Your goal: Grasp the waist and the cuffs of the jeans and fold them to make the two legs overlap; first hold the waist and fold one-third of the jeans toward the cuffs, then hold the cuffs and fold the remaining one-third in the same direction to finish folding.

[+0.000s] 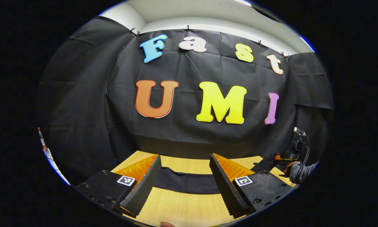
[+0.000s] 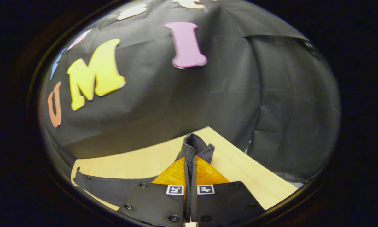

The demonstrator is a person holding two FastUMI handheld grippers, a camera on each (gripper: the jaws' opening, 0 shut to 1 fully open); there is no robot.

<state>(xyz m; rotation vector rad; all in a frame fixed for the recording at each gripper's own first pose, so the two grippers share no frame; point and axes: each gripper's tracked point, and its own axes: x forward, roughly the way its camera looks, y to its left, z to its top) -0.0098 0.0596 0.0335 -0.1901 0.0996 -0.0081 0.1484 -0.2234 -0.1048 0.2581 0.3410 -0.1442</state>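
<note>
**Jeans held at one end by the right tool**

Jeans [image 1: 185,183] are seen lying flat on the wooden table [image 1: 182,208], as a dark strip running from side to side just ahead of the left tool [image 1: 185,179]. The fingers of that tool are spread wide, and nothing is held between them.

In the right gripper view, the right tool [image 2: 190,176] is clenched tight on a bunch of the dark cloth [image 2: 195,146], which pokes up past the fingertips. The rest of the cloth trails off to the left across the table.

It cannot be told if that end is the waist or the cuffs. The free end is judged to be nearer the left tool, so it should be gripped there.
</note>
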